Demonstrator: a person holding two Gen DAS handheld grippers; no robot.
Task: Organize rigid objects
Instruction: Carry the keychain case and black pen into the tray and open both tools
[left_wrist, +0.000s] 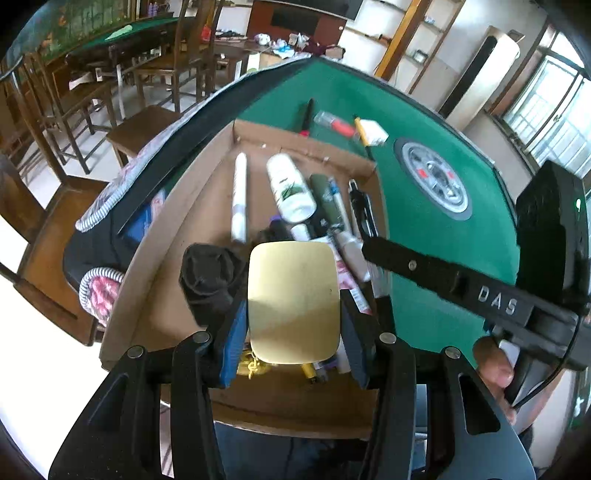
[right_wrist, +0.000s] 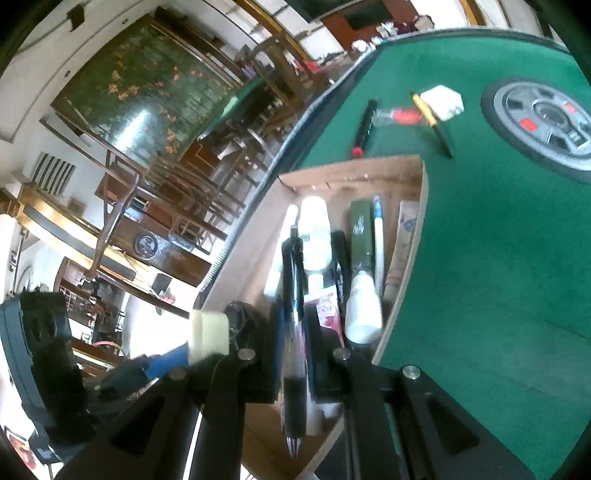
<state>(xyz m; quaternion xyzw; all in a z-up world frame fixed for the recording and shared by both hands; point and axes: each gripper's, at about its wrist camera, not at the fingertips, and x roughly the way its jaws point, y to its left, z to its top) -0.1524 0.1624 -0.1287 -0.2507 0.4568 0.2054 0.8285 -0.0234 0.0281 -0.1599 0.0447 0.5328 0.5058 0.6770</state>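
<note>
My left claw (left_wrist: 293, 314) is clamped on a pale yellow rounded block (left_wrist: 294, 302), hanging over the cardboard box (left_wrist: 177, 236) on the green table (left_wrist: 443, 258). My right claw (right_wrist: 293, 343) is squeezed tight around a black pen (right_wrist: 293, 332), also above that box, which already has a white bottle (left_wrist: 291, 188) and tubes lying inside.

Green felt table (left_wrist: 424, 122), wooden chairs (left_wrist: 62, 96) beyond, large floral painting (right_wrist: 144, 85)
</note>
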